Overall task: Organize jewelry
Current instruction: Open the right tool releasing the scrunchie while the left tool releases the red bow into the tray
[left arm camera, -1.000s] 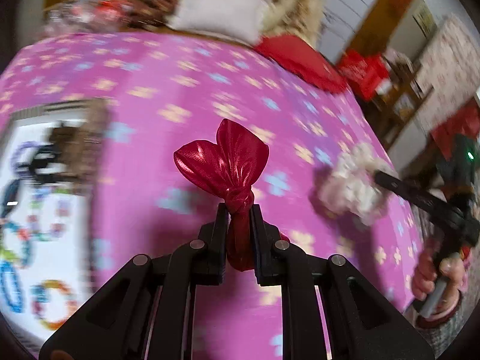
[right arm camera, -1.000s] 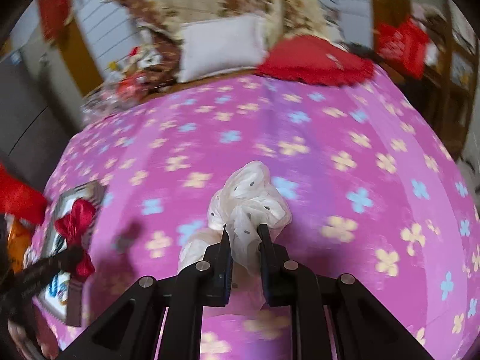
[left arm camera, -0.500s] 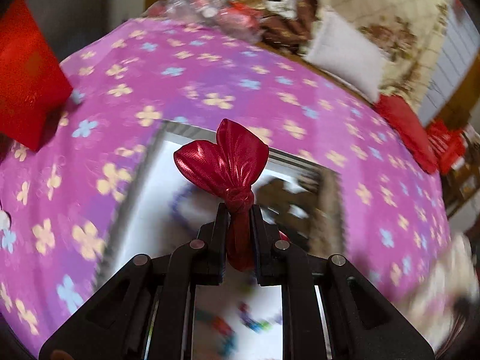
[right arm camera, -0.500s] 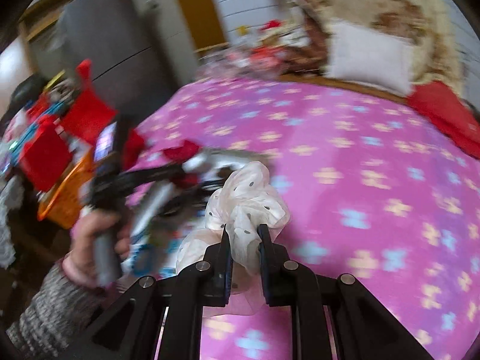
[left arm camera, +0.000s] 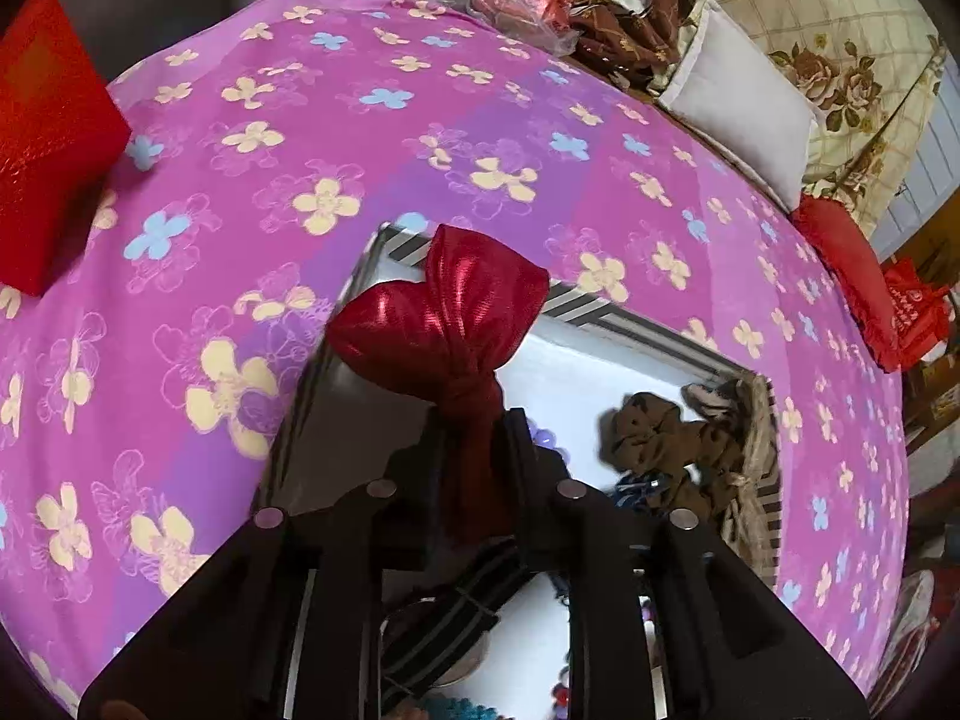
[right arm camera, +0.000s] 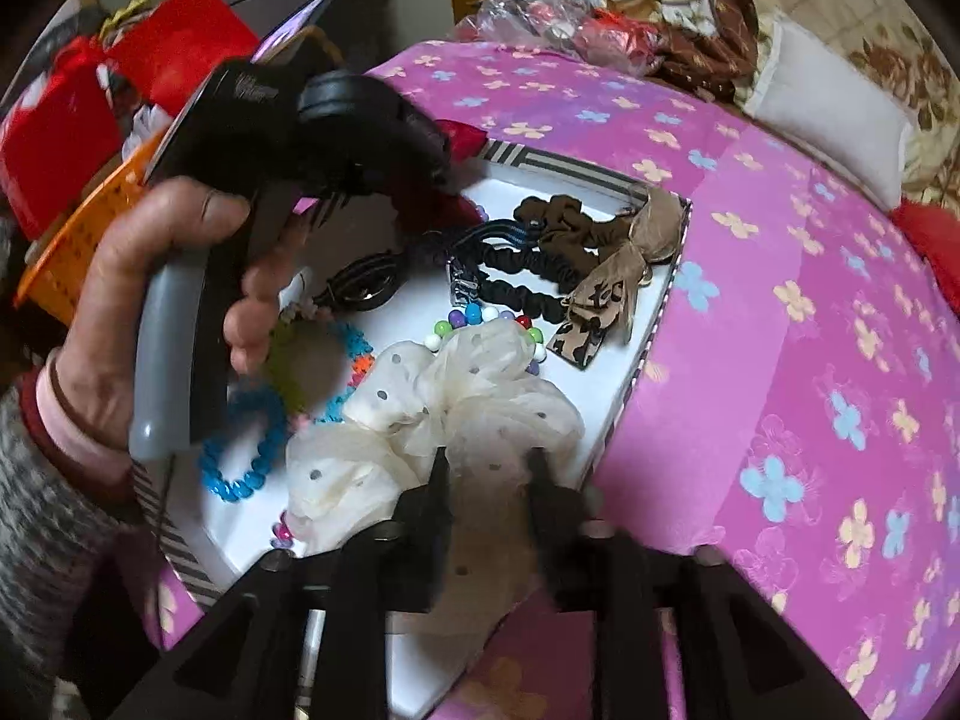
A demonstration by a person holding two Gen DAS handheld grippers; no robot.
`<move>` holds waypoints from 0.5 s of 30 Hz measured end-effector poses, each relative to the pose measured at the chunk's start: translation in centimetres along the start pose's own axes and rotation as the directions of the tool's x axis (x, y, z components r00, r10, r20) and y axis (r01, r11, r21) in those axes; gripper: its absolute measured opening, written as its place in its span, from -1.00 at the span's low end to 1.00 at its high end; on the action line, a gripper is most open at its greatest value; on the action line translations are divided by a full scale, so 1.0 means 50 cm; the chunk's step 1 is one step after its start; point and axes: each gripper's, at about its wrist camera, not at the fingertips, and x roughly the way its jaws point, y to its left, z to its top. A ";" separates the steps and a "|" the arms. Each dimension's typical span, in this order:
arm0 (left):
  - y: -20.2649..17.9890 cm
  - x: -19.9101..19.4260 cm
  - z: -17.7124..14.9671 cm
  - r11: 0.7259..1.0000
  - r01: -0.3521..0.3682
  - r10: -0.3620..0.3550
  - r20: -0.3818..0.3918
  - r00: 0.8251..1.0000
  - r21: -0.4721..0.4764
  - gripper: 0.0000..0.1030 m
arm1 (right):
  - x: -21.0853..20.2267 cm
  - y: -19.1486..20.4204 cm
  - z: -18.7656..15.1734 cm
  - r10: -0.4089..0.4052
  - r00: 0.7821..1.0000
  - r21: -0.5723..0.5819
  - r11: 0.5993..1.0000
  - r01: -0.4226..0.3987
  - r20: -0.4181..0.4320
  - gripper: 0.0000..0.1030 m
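Your left tongs (left arm camera: pixel 471 444) have just been easing apart, yet the red satin bow (left arm camera: pixel 441 324) is between them, its knotted waist against both inner faces, so it looks to me barely pinched and about ready to drop. You have it by the knot, which leaves the loops free and puffed, hanging above the far left corner of the white tray (left arm camera: pixel 630 360). Below it the tray floor there is bare, a sensible spot for the bow.

Your right tongs (right arm camera: pixel 485 468) have just been spreading too; they stand fairly wide with the cream dotted scrunchie (right arm camera: pixel 456 402) lying loose between them, the pads apparently not pressing, its bulk resting on the tray (right arm camera: pixel 624 384) near the front edge. It sits just beside the coloured beads (right arm camera: pixel 474 318) and near the blue bracelet (right arm camera: pixel 240 450), with the black elastic bands (right arm camera: pixel 522 276) and brown bows (right arm camera: pixel 606 264) filling the far right corner.

Mind the striped rim (right arm camera: pixel 576 171): the scrunchie is close to the near edge, and your left hand (right arm camera: pixel 144 300) on its handle crowds the tray's left side. The flowered bedspread (right arm camera: pixel 810 360) to the right is open, so draw the right tongs back that way, and lift the left ones straight up
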 end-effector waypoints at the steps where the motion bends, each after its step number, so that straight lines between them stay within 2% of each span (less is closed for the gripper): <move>1: -0.005 -0.004 0.002 1.000 0.014 -0.014 0.005 1.000 0.004 -0.50 | -0.014 0.002 -0.004 -0.012 1.000 -0.016 1.000 0.012 0.021 -0.17; 3: -0.015 -0.014 0.005 0.999 0.036 -0.037 0.027 0.999 0.017 -0.23 | -0.036 0.010 -0.008 -0.031 0.998 -0.039 0.999 0.034 0.060 -0.09; 5: -0.026 -0.026 0.005 0.999 0.040 -0.042 0.052 0.998 0.036 -0.08 | -0.050 0.014 -0.009 -0.039 0.997 -0.048 0.998 0.043 0.073 -0.09; 9: -0.047 -0.051 -0.003 0.996 0.033 -0.038 0.064 0.997 0.078 -0.04 | -0.080 0.020 -0.027 -0.060 0.993 -0.063 0.996 0.066 0.097 -0.08; 15: -0.069 -0.127 -0.046 0.988 -0.046 0.026 0.141 0.990 0.146 -0.04 | -0.131 0.006 -0.068 -0.083 0.989 -0.033 0.996 0.088 0.122 -0.08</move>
